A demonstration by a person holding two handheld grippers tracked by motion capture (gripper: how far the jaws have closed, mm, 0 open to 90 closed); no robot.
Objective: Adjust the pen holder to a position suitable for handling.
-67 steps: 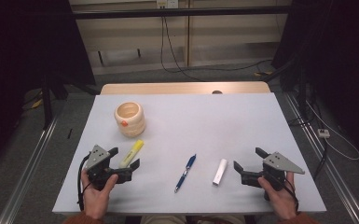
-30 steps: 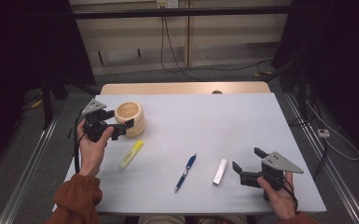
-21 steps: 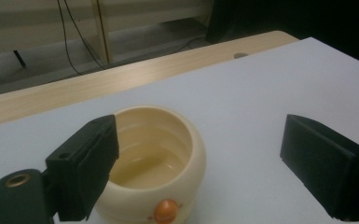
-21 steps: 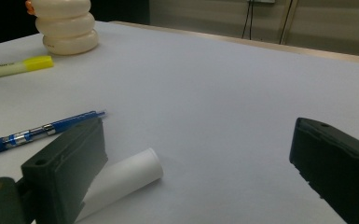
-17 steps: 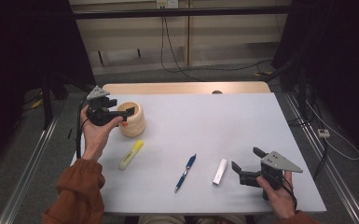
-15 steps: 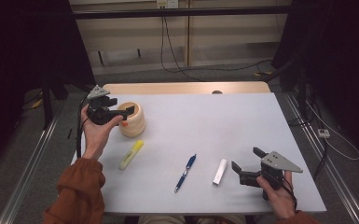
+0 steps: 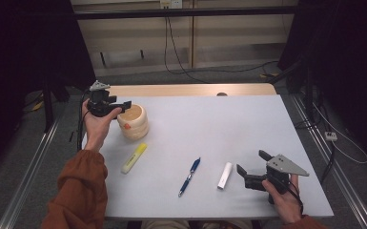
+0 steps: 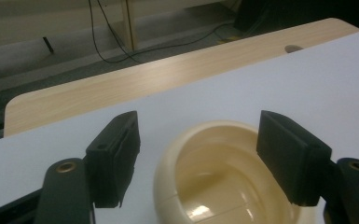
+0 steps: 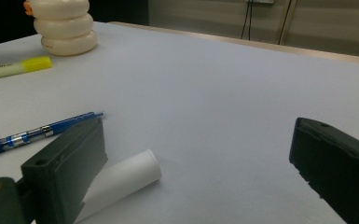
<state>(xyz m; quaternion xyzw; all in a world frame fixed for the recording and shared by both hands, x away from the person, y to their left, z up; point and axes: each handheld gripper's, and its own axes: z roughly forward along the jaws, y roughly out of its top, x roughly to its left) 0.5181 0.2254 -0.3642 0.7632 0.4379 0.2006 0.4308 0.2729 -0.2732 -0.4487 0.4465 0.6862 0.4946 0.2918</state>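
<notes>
Above the cream holder (image 7: 133,121), at the far left part of the bench (image 7: 229,129), I keep my left claw (image 7: 119,106). Its jaws have just been closing, but they are apart and press on nothing; the holder's near rim (image 8: 200,140) lies between them. I judge the work is only at its beginning: the holder is reached, not gripped. The yellow highlighter (image 7: 134,158), blue pen (image 7: 189,177) and white tube (image 7: 225,175) all lie outside the holder, toward me. The holder stands upright, its long axis vertical, its mouth upward. My right claw (image 7: 251,172) rests open just right of the white tube, holding nothing.
</notes>
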